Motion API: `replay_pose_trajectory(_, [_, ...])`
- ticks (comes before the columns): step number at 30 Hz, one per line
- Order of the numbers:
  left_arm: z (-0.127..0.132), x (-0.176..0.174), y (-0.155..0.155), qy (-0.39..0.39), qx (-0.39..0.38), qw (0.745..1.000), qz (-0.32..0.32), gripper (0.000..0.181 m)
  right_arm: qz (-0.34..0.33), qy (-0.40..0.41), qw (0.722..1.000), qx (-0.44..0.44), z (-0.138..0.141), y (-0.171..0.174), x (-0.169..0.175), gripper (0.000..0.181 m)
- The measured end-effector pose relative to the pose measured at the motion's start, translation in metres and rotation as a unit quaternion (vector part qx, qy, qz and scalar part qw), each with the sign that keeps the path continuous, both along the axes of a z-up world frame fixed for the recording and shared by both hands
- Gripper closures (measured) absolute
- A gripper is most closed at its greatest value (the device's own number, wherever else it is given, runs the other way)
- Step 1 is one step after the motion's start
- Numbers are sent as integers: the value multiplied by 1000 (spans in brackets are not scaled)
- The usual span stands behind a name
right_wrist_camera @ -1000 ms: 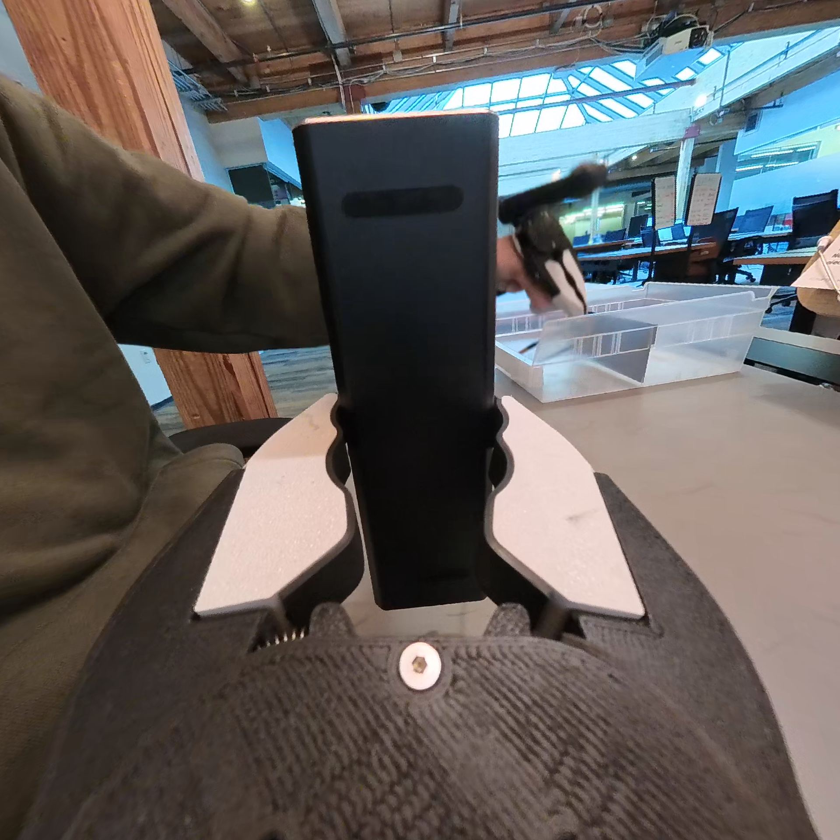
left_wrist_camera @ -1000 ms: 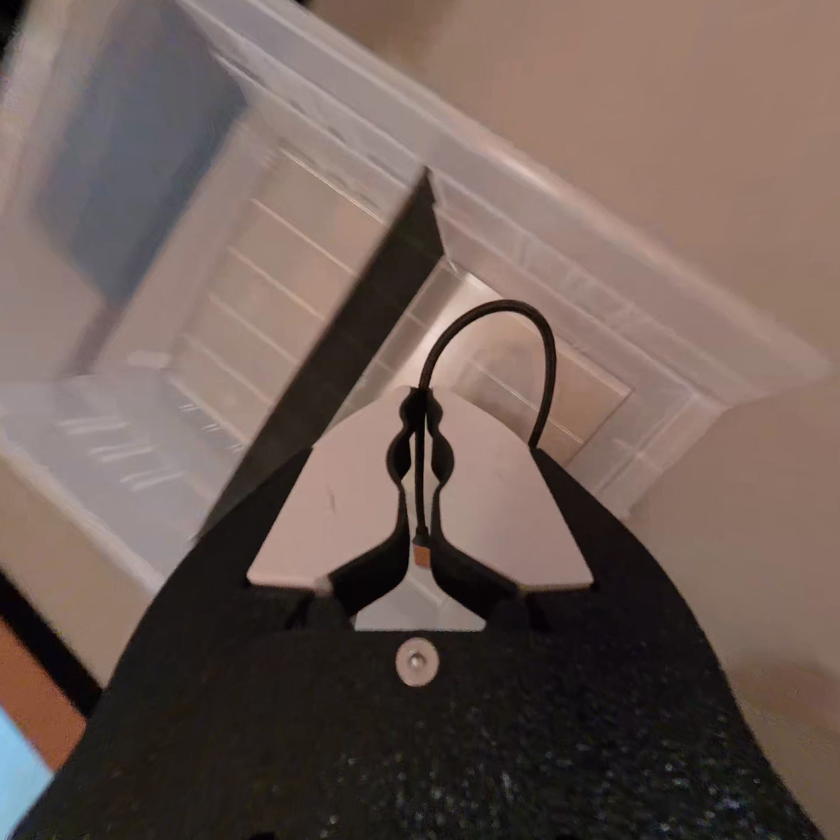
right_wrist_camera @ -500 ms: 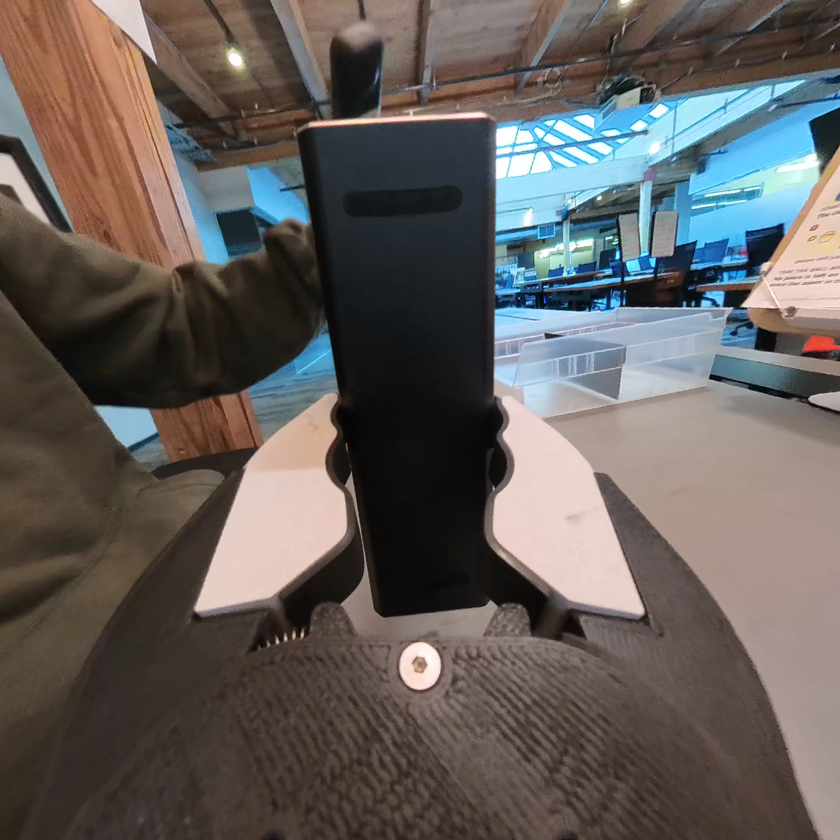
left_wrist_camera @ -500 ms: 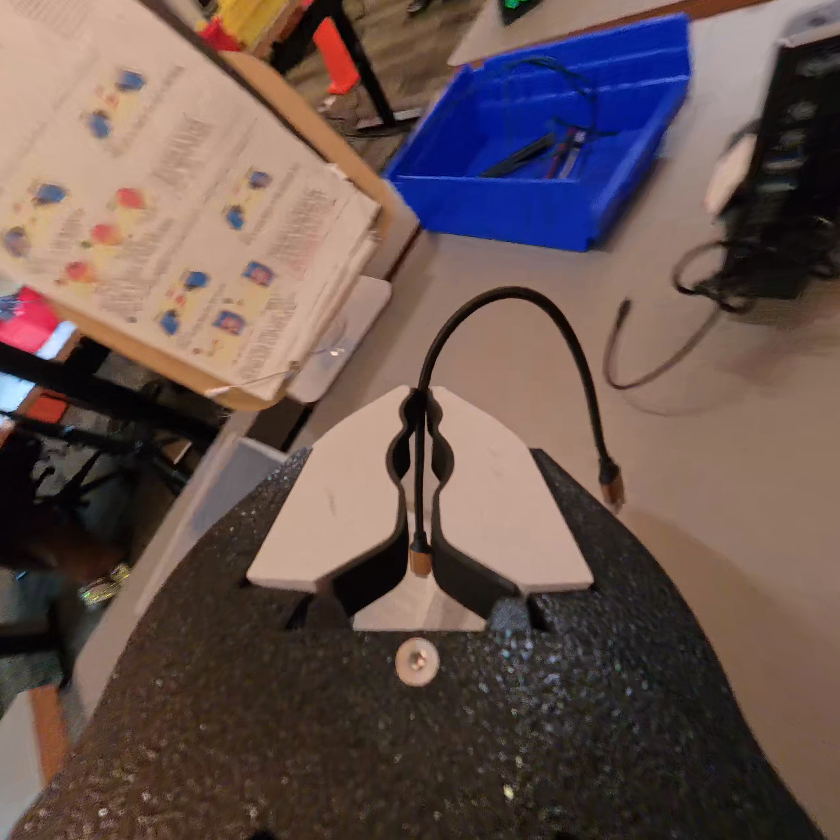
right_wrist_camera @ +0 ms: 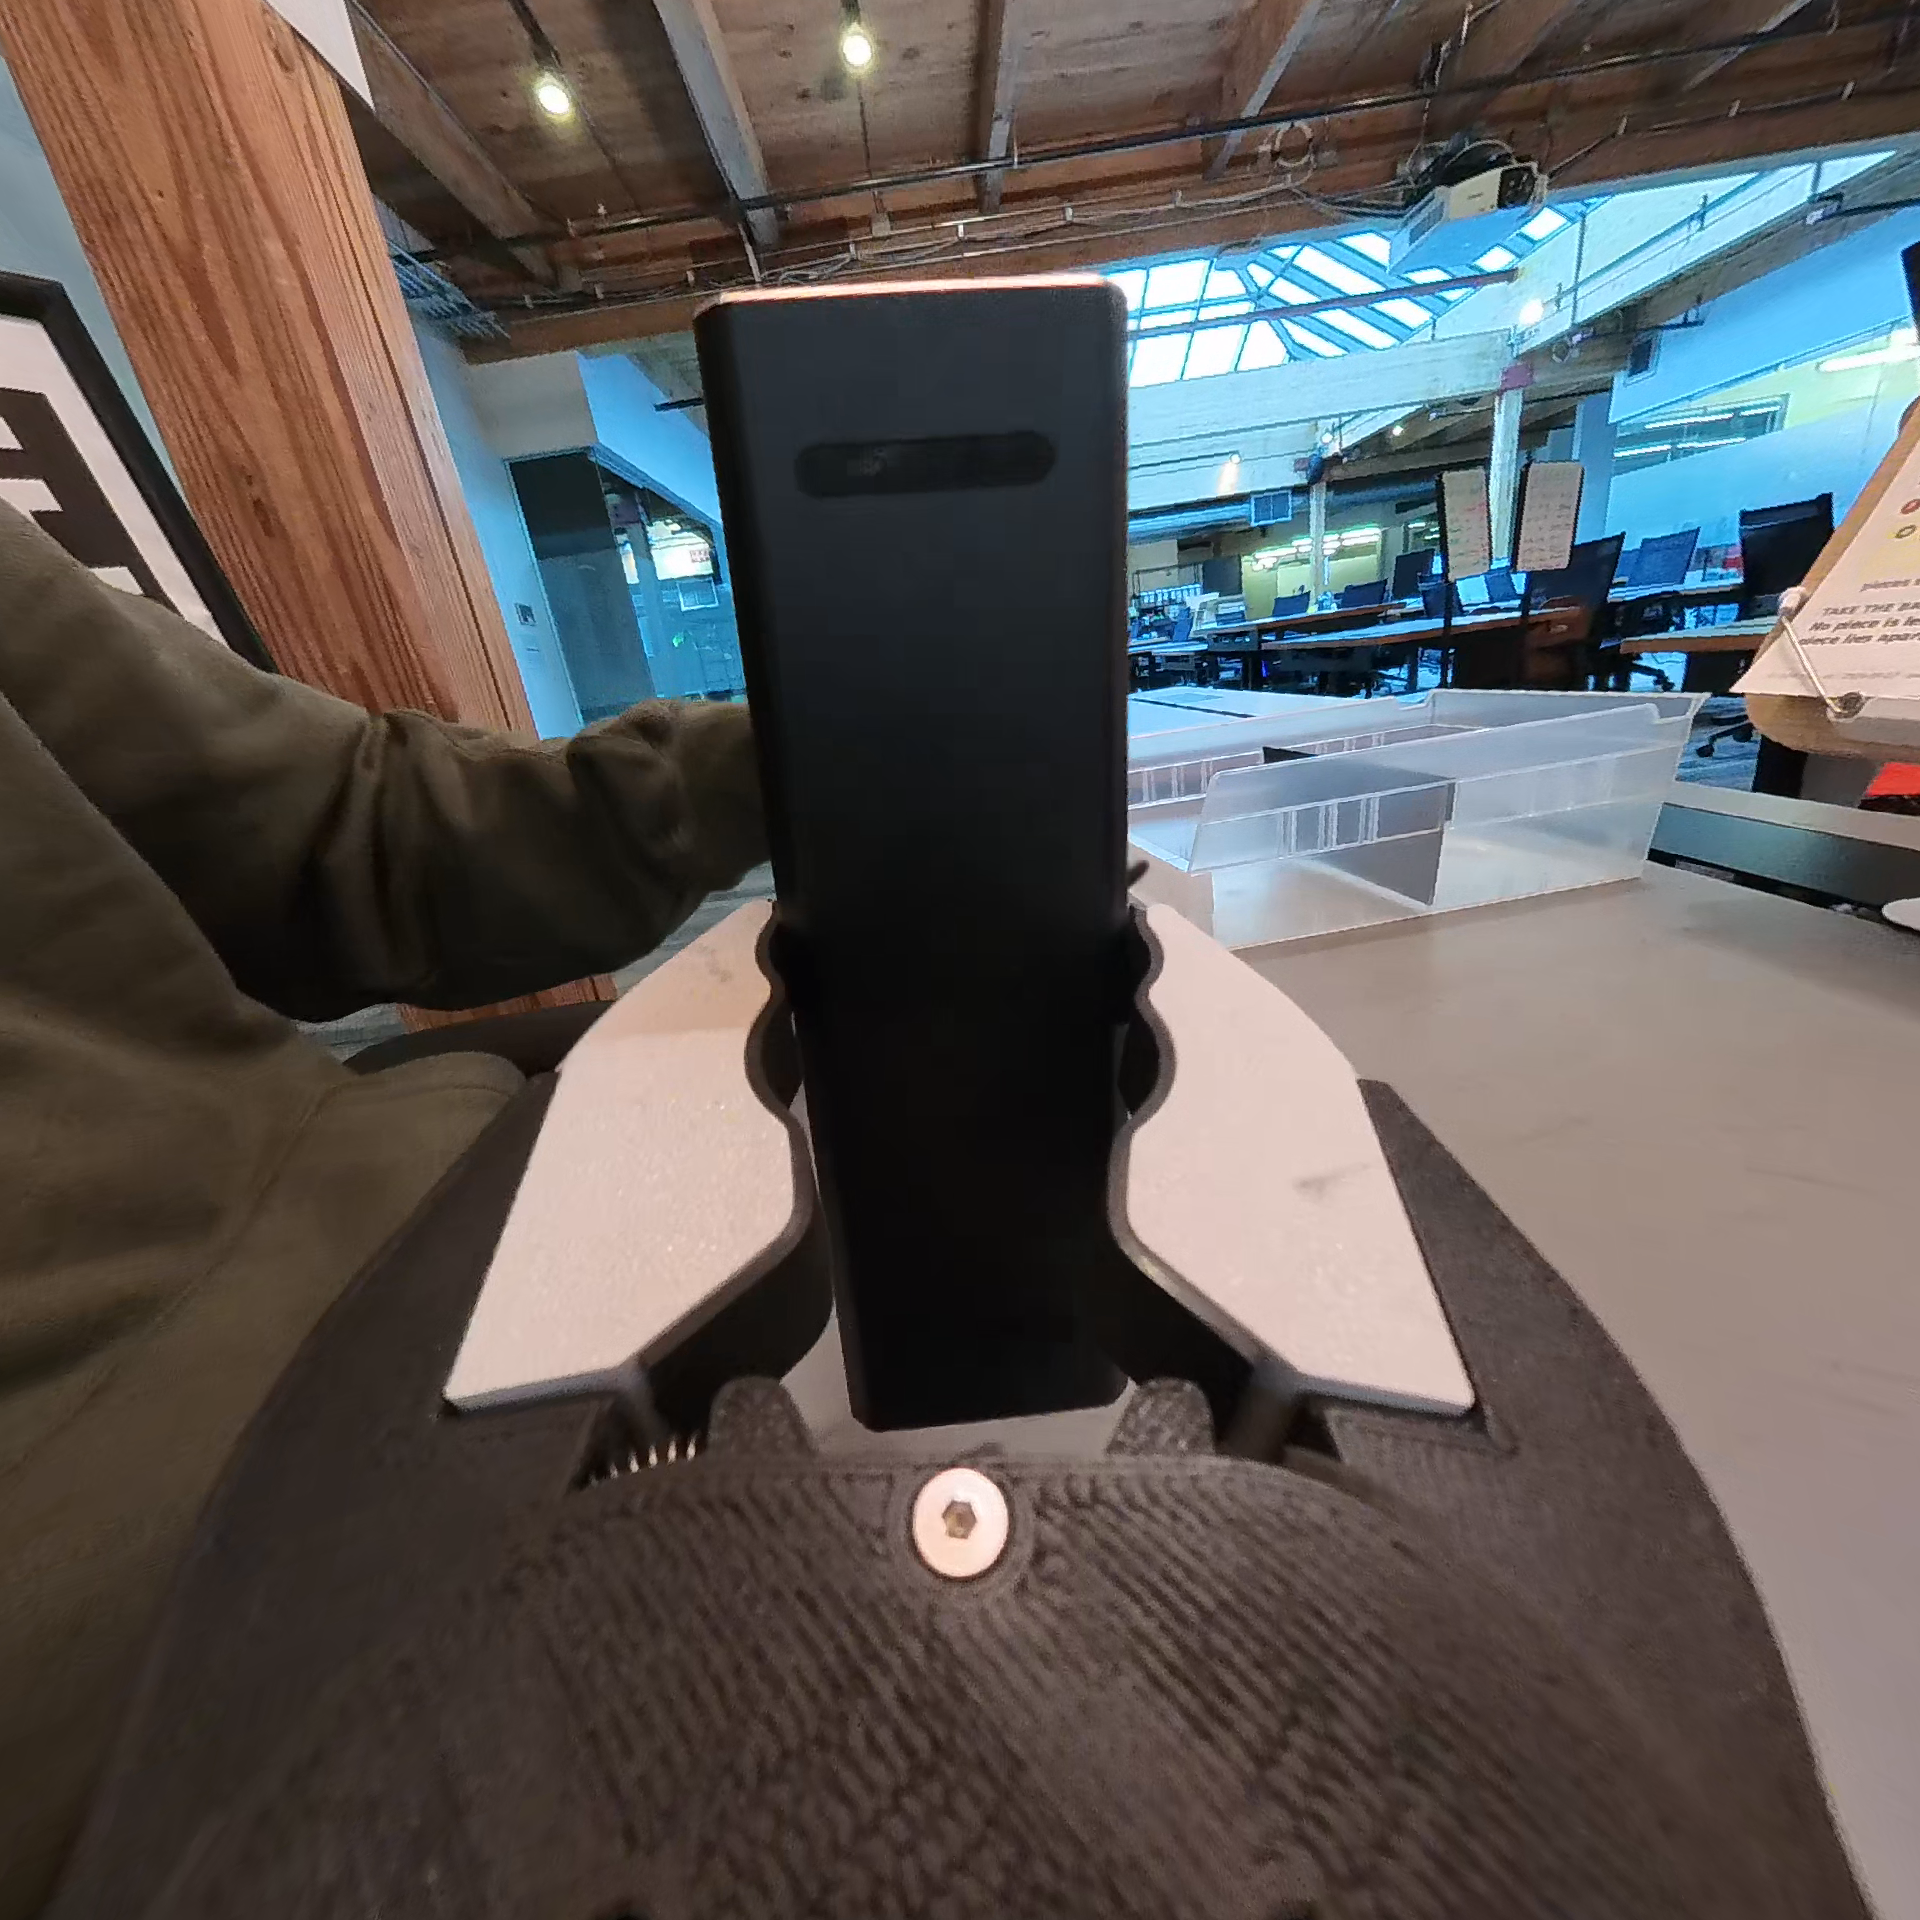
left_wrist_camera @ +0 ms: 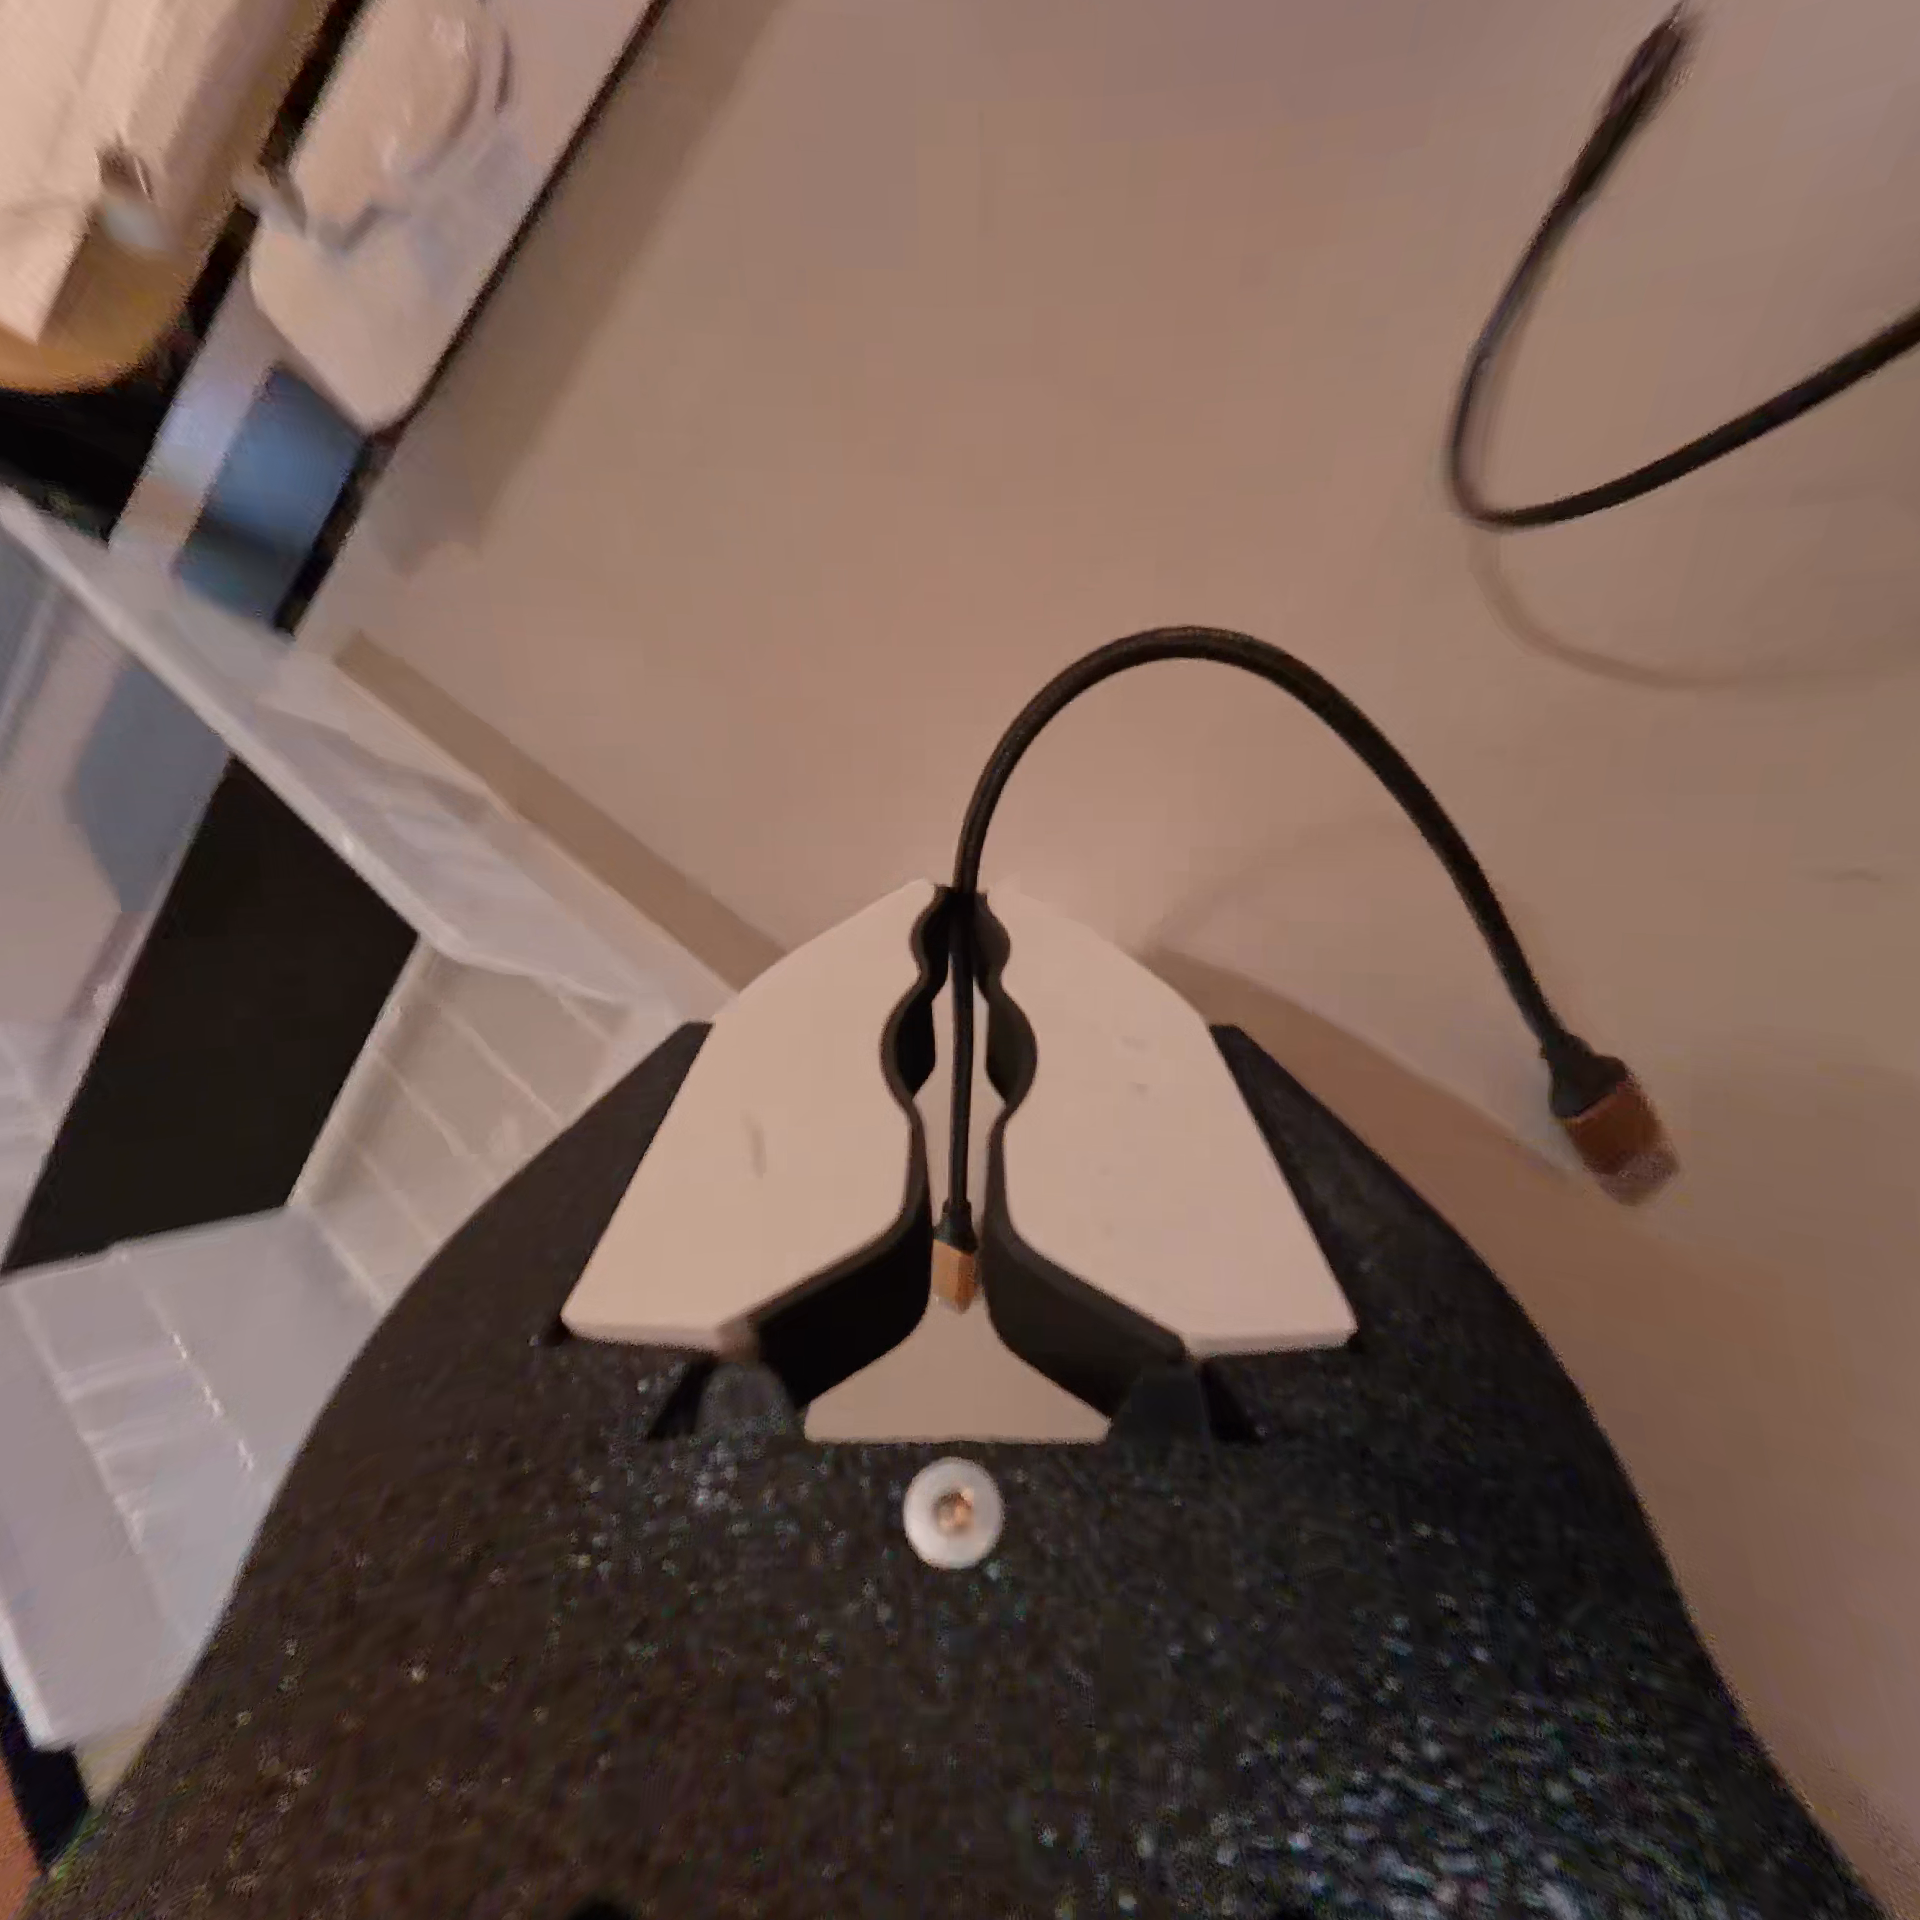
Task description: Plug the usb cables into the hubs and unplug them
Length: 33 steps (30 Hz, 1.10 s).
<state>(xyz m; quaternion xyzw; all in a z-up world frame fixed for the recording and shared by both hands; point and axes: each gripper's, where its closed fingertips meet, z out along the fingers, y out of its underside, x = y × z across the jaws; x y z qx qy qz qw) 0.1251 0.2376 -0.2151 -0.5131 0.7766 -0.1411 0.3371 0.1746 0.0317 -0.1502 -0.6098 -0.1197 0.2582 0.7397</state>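
My left gripper (left_wrist_camera: 958, 902) is shut on a short black braided usb cable (left_wrist_camera: 1195, 665). One copper plug (left_wrist_camera: 956, 1270) sits back between the fingers. The cable arcs forward and down to the right, and its other copper plug (left_wrist_camera: 1616, 1138) hangs free above the beige table (left_wrist_camera: 935, 364). My right gripper (right_wrist_camera: 951, 925) is shut on a tall black hub (right_wrist_camera: 920, 779), held upright with its plain side toward the camera. Its ports are hidden.
A second black cable (left_wrist_camera: 1558, 343) loops on the table at upper right. A clear plastic bin (left_wrist_camera: 312, 935) lies at the left, and also shows in the right wrist view (right_wrist_camera: 1455, 800). A person's olive sleeve (right_wrist_camera: 312, 831) reaches behind the hub. A paper stand (right_wrist_camera: 1860, 623) stands far right. My hands' fingertips stand some 20 cm from each other.
My left gripper swung from the clear bin across the papers and blue bin, and now points down at the table. The person's arm moved behind the hub. The hub stays held.
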Motion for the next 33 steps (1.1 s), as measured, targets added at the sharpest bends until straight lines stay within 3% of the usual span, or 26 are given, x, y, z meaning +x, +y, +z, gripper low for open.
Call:
replay_pose_trajectory(1, [-7, -3, 8, 21, 5, 999, 26, 178, 1, 1, 1000, -1, 0, 0, 0, 120])
replay_pose_trajectory(5, [-35, -15, 28, 87, -17, 991, 103, 170, 2, 0, 1000, -1, 0, 0, 0, 120])
replay_pose_trajectory(8, [-41, -19, 38, 108, 3, 990, 93, 157, 3, -1, 1000, -3, 0, 0, -1, 120])
replay_pose_trajectory(11, [-27, -15, 12, 81, 39, 994, -65, 147, 5, -1, 1000, -3, -1, 0, -1, 120])
replay_pose_trajectory(13, [-28, -31, -29, 108, 15, 971, -213, 147, 8, -2, 1000, -3, -1, 0, -2, 120])
replay_pose_trajectory(14, [-30, -38, -42, 119, 11, 959, -256, 148, 6, -3, 1000, -4, -1, 0, -2, 120])
replay_pose_trajectory(16, [-32, -46, -61, 133, -7, 950, -284, 140, 6, -7, 1000, -8, -2, 1, -3, 120])
replay_pose_trajectory(19, [-4, -31, -98, 54, -71, 952, -291, 127, 6, -10, 1000, -13, -3, 3, -4, 120])
replay_pose_trajectory(22, [57, 5, -136, -85, -188, 947, -245, 112, 5, -15, 1000, -16, -4, 4, -5, 120])
replay_pose_trajectory(24, [82, 24, -160, -126, -250, 931, -235, 102, 2, -22, 1000, -20, -5, 5, -6, 120])
replay_pose_trajectory(27, [83, 47, -182, -123, -237, 936, -229, 91, -8, -35, 999, -28, -8, 8, -8, 120])
replay_pose_trajectory(29, [85, 58, -194, -135, -205, 939, -241, 95, -16, -48, 998, -35, -10, 10, -9, 120])
replay_pose_trajectory(32, [98, 64, -218, -151, -228, 921, -278, 95, -16, -60, 997, -42, -13, 12, -12, 121])
replay_pose_trajectory(33, [102, 66, -218, -157, -222, 920, -281, 112, -11, -63, 997, -39, -13, 11, -14, 121])
